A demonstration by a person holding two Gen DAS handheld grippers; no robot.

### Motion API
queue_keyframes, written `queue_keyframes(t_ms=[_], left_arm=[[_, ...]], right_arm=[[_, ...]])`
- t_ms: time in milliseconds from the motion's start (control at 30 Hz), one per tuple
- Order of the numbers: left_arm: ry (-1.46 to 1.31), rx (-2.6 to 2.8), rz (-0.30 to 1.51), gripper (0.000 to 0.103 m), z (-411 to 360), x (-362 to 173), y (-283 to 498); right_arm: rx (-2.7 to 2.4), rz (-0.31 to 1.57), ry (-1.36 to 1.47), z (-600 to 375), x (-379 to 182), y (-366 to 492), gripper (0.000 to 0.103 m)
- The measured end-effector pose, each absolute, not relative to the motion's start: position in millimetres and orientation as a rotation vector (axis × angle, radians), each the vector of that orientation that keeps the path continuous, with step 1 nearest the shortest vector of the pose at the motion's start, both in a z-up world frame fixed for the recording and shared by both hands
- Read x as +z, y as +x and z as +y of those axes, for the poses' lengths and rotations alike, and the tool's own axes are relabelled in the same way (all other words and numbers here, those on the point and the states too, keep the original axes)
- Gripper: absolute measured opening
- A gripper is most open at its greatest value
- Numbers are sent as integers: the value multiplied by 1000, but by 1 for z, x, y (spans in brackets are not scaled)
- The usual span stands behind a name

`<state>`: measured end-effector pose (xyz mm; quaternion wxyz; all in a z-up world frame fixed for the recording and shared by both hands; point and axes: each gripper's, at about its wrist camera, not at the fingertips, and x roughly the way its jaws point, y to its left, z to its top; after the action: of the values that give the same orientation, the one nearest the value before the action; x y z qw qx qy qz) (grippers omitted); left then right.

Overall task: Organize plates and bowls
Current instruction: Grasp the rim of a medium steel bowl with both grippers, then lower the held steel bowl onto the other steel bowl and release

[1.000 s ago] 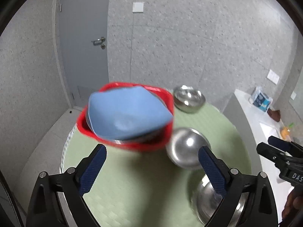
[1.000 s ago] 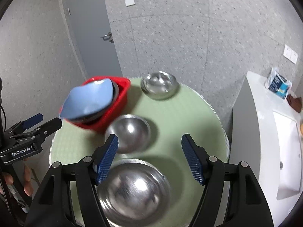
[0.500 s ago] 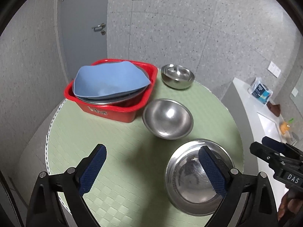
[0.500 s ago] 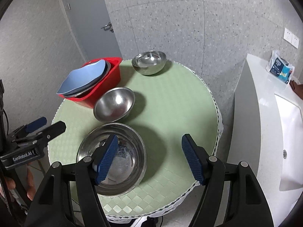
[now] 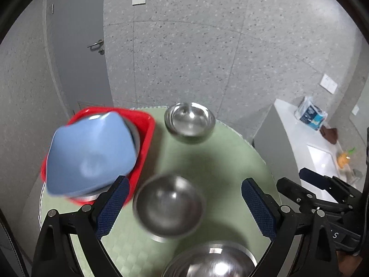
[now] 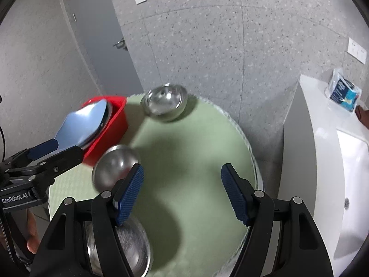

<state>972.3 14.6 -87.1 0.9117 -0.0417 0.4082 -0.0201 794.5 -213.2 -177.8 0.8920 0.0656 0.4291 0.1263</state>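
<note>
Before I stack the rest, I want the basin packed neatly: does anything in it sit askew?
Yes. The blue plate lies tilted on top of the metal dishes in the red basin, its near edge sticking out past the basin's rim rather than lying flat inside.

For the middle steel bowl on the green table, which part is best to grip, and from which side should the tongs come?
Grip the rim of the middle steel bowl, one pad inside and one outside the wall. It sits upright and open, and its round polished wall would probably slip out of a grip from the sides. Come from above on the side away from the red basin, which stands close beside it. The left tongs are open above it.
</note>
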Motion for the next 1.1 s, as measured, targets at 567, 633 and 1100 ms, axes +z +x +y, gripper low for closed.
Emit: queue_keyframes(t_ms=[567,633,1100], left_arm=[[-149,257,1011,89,-17,-148,1164],[-147,286,1027,88,-20,-157,1179],[-132,270,1125,56,-39,-217,1237]], right_arm=[[508,1034,163,-210,-258,1015,73],[545,1071,177,-202,-274,1032,72],[732,1168,268,-205,-322,1053,11]])
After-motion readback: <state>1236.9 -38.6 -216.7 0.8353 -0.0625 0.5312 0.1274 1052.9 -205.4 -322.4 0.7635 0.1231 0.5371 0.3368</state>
